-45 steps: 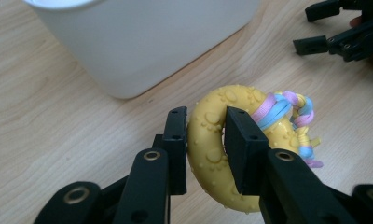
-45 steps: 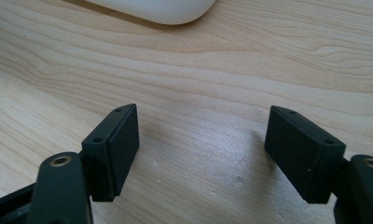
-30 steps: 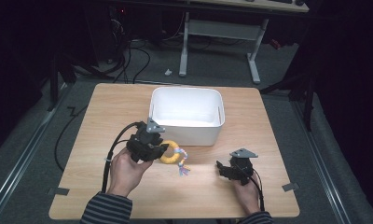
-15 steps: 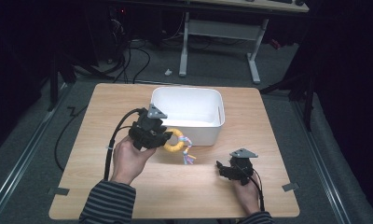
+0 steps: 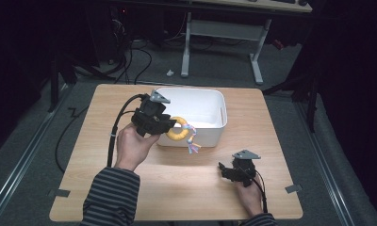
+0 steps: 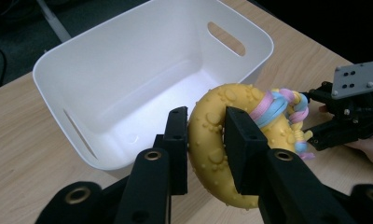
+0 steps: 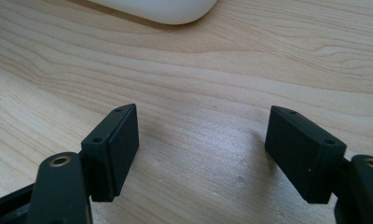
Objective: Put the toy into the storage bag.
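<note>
Now the left tool (image 6: 205,149) is clenched on the yellow ring toy (image 6: 222,154), held on edge at the near rim of the white bin (image 6: 105,60), which lies just ahead. Its rope tail (image 5: 192,141) hangs down outside. The right tool (image 7: 201,154) rests released on the table (image 5: 177,183).

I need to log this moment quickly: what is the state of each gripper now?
Left gripper: closed on the yellow ring toy, beside the white bin.
Right gripper: open, holding nothing, over the table.
</note>
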Demonstrator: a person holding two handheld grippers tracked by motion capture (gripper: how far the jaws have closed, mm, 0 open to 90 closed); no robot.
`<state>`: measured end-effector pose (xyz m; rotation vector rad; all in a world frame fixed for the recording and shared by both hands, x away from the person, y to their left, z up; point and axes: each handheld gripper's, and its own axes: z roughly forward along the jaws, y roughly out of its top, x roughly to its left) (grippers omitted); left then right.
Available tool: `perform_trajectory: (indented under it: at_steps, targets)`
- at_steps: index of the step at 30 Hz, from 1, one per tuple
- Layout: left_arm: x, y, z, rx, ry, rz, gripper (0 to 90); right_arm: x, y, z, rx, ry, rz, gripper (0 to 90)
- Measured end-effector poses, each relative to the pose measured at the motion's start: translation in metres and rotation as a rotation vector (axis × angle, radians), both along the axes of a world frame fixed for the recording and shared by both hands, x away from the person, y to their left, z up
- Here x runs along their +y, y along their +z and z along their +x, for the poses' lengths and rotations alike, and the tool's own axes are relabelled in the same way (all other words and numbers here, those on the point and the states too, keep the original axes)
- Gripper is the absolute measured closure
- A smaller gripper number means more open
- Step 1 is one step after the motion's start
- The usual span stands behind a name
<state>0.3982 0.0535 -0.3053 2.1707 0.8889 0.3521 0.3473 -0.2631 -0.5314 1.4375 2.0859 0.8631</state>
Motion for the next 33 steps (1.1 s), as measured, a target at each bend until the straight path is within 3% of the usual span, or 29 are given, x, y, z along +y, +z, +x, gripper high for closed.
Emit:
perform_trajectory:
  at_steps: [14,33]
  targets:
    - [-0.003,0.009,0.024,0.013,0.017,-0.019,71.7,0.0,0.0,0.0,0.0,0.001,-0.001,26.1]
    - [-0.002,0.011,0.061,0.056,0.081,-0.086,71.7,0.0,0.0,0.0,-0.001,0.006,-0.001,26.1]
